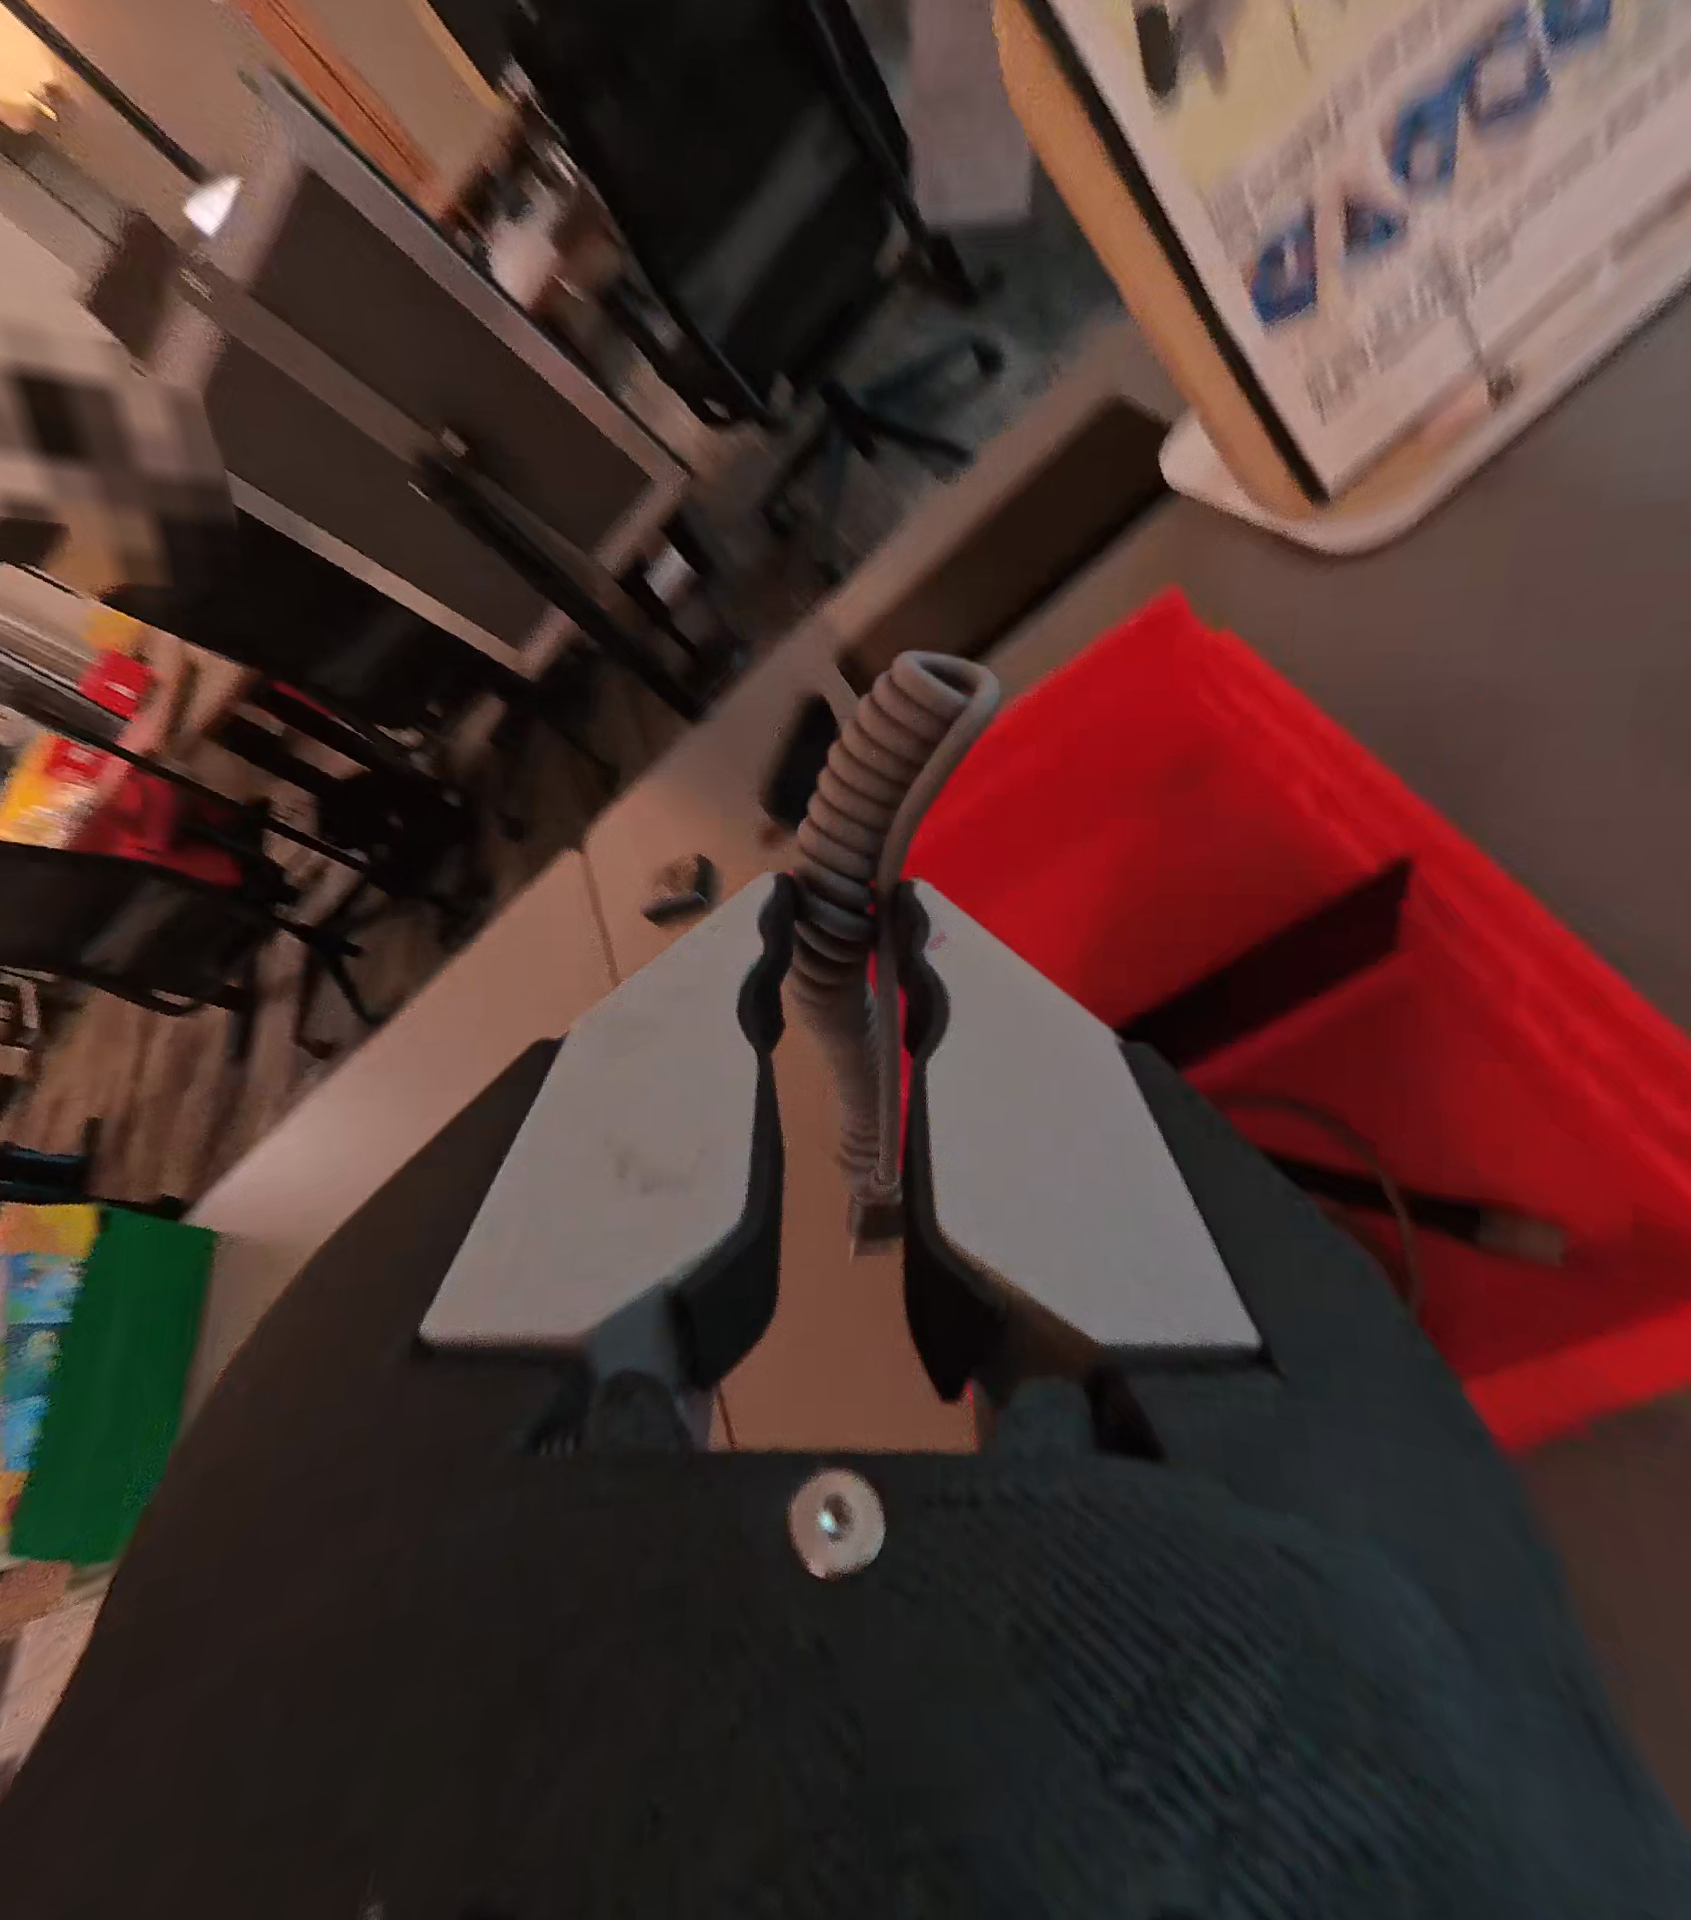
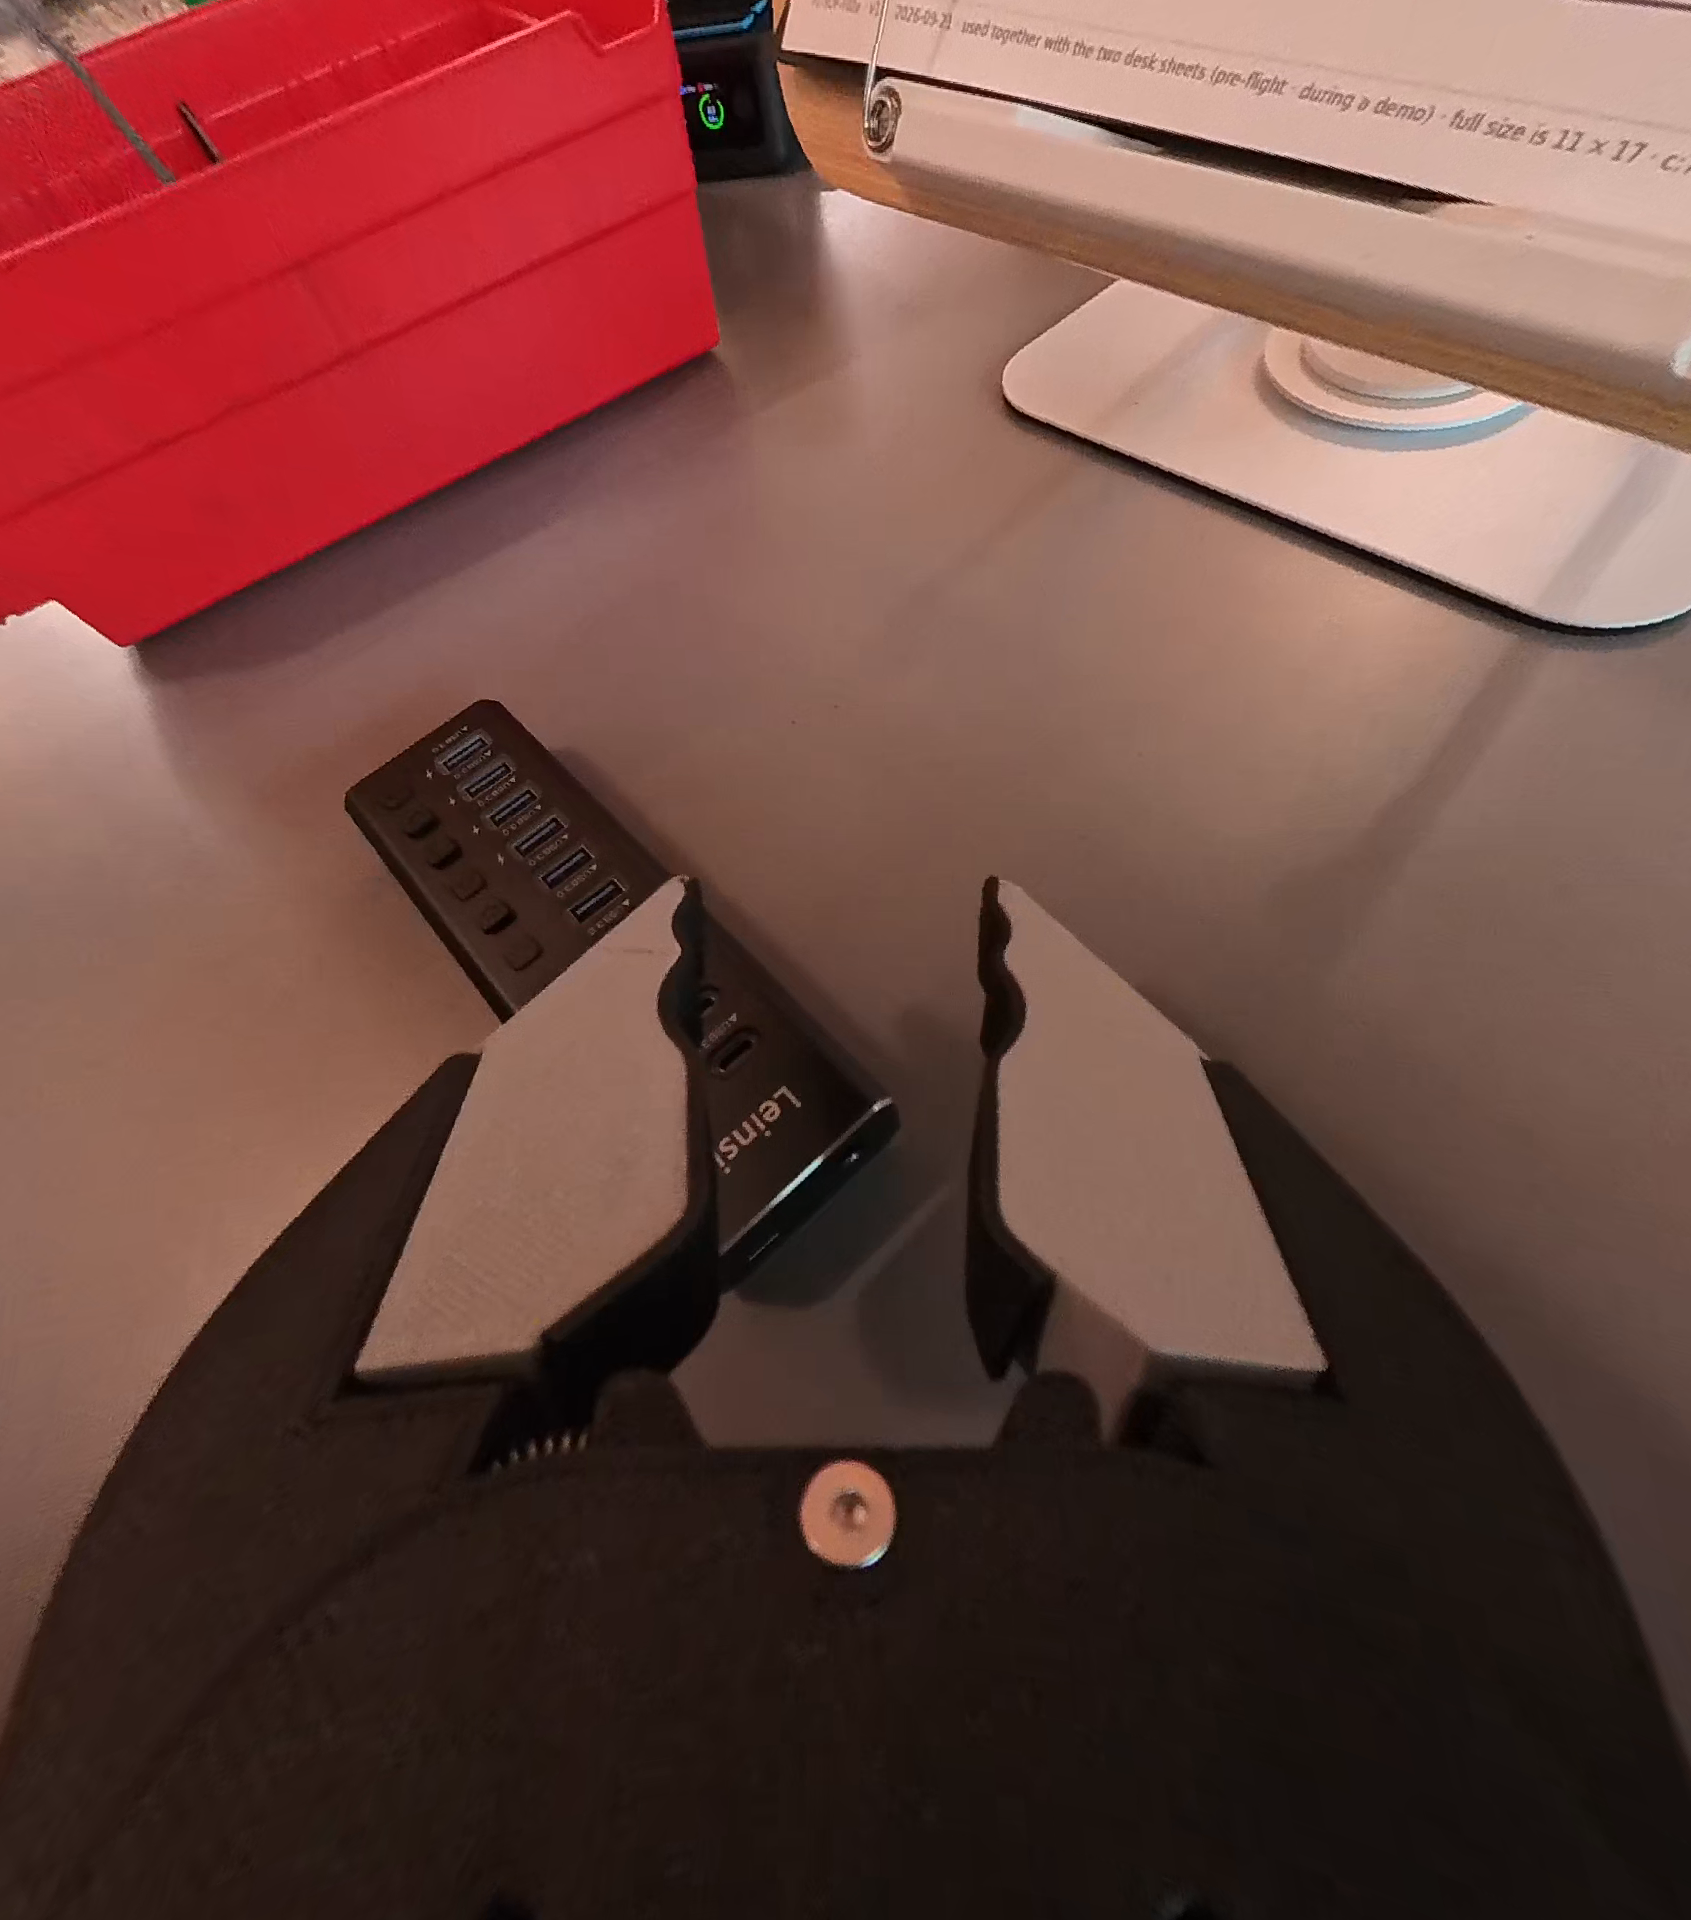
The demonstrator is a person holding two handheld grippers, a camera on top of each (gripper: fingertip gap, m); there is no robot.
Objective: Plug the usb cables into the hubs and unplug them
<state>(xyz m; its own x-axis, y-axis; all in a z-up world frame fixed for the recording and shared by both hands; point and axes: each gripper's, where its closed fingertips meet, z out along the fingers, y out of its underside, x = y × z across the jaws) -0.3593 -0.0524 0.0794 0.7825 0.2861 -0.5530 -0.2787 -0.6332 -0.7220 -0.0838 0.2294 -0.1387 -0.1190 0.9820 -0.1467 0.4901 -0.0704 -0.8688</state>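
Note:
My left gripper (image 1: 841, 896) is shut on a grey coiled cable (image 1: 836, 821). The cable loops out past the fingertips, and its small clear plug (image 1: 872, 1226) hangs back between the fingers. The view is tilted and blurred. A black USB hub (image 2: 508, 852) with a row of blue ports lies flat on the grey table (image 2: 1028, 727). My right gripper (image 2: 838, 890) is open and empty just above the hub's near end; its left finger (image 2: 560, 1143) covers part of the hub. A black cable with a USB plug (image 1: 1506, 1236) lies inside the red bin (image 1: 1340, 935).
The red bin also stands at the back left in the right wrist view (image 2: 301, 364). A white stand base (image 2: 1340, 468) holding a board with a printed sheet is at the back right. A small device with a lit screen (image 2: 716, 104) is behind the bin. Desks and chairs (image 1: 405, 520) lie beyond the table edge.

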